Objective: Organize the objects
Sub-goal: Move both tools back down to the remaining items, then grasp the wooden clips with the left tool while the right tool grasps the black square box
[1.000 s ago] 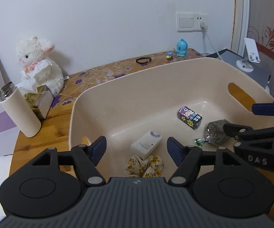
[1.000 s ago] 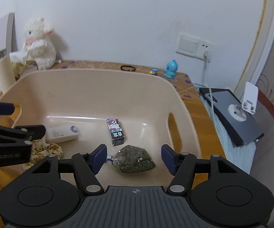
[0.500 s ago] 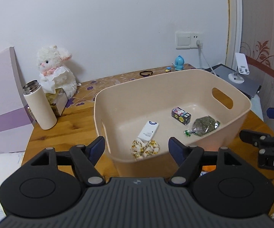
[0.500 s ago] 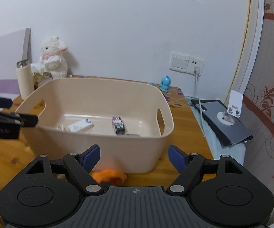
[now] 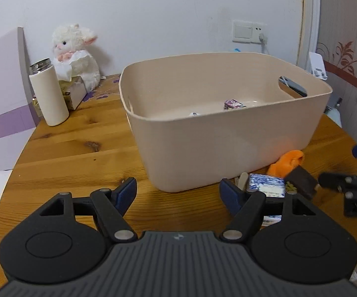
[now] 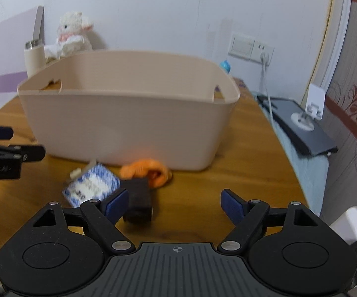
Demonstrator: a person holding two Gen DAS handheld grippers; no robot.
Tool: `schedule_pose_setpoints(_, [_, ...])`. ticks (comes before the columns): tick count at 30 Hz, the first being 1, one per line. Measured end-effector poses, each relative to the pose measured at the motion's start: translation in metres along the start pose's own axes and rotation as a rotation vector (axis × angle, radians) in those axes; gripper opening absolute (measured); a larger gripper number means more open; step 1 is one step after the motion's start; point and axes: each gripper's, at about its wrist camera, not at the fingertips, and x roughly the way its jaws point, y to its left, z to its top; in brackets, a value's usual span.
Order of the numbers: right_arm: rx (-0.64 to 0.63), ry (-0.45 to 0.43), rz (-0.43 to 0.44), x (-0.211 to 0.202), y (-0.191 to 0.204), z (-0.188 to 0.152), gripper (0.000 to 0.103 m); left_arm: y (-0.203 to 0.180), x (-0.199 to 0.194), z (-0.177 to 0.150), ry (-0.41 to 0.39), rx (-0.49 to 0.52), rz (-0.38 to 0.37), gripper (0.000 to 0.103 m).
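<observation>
Left wrist footage shows that both grippers have been drawn back and lowered: half a second ago the tub's floor was looked down upon, whereas now the beige tub (image 5: 215, 146) is seen from the side, from low over the wooden table (image 5: 79, 153). The left gripper (image 5: 178, 193) is held released, its jaws wide apart with nothing between them, and the right gripper (image 6: 174, 204) is likewise spread and empty. This withdrawal is judged to mean that one drop-off is finished and the next pickup is being lined up.

Inside the tub, only a patterned small box (image 5: 233, 104) and the tip of a white item (image 5: 193, 114) are visible over the rim; anything else in it is hidden by the near wall.

Still to be sorted, on the table just in front of the tub, are a blue-and-white packet (image 6: 91, 185), a dark brown block (image 6: 139, 200) and an orange cloth item (image 6: 146, 172), clustered together and touching. The brown block lies just beside the right gripper's left fingertip, so it is judged the likely next target.
</observation>
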Motion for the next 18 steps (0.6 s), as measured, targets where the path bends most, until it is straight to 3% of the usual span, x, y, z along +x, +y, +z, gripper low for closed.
schedule_pose_setpoints(8, [0.018, 0.059, 0.004, 0.018, -0.003, -0.017, 0.083, -0.018, 0.032, -0.013, 0.038, 0.042, -0.042, 0.075])
schedule_pose_setpoints(18, [0.017, 0.049, 0.048, 0.027, 0.003, -0.016, 0.083, -0.034, 0.05, -0.02, 0.064, 0.116, -0.113, 0.074])
